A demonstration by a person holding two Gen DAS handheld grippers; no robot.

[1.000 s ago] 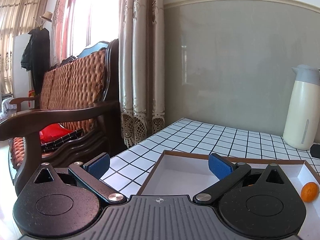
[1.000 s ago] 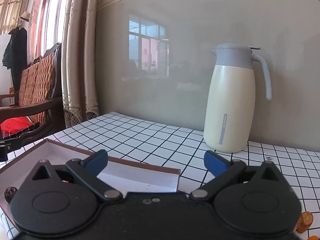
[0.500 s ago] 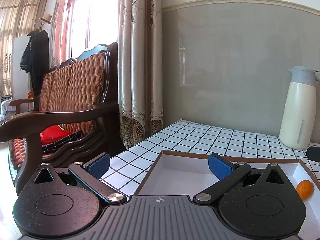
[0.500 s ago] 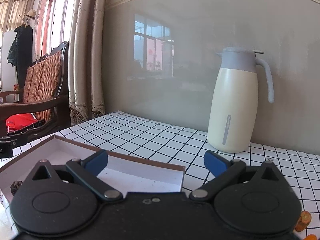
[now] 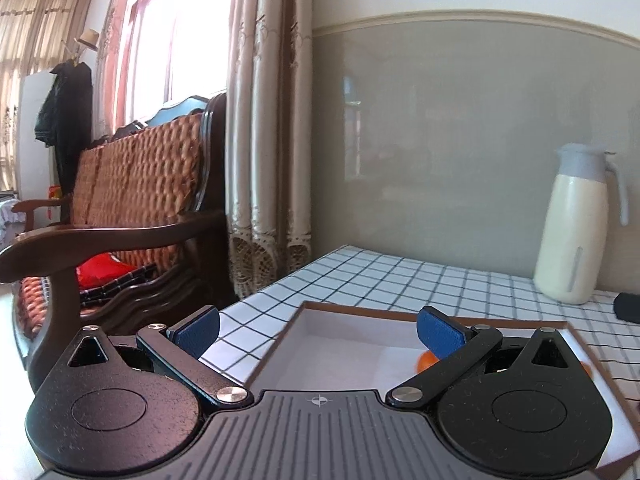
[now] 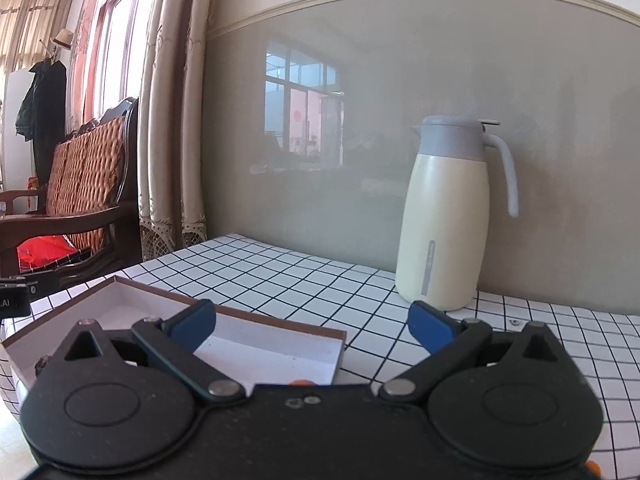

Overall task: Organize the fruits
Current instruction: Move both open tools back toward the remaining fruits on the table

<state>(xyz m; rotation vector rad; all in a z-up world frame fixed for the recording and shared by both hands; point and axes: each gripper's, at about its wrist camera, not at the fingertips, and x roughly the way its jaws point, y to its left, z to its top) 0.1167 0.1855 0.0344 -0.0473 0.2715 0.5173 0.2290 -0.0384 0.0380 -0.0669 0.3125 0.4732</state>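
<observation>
A shallow brown-rimmed box with a white inside [image 5: 352,312] lies on the checked table. My left gripper [image 5: 318,330] is open and empty above the box's near left part. A small orange fruit [image 5: 425,361] lies in the box, partly hidden behind the right finger. In the right wrist view the same box [image 6: 280,322] lies at lower left. My right gripper [image 6: 312,326] is open and empty over its right end. A dark fruit [image 6: 42,363] sits at the box's left end and an orange bit [image 6: 300,381] shows at the near edge.
A cream thermos jug with a grey lid [image 6: 448,216] stands by the grey wall, also in the left wrist view [image 5: 576,224]. A dark flat object [image 5: 628,307] lies at the right. A wooden woven-back chair [image 5: 120,216] and curtains stand off the table's left edge.
Both grippers have swung left and pulled back a little. The jug has shifted toward the frame centre in both views. The orange fruit now sits behind the left gripper's right finger.
</observation>
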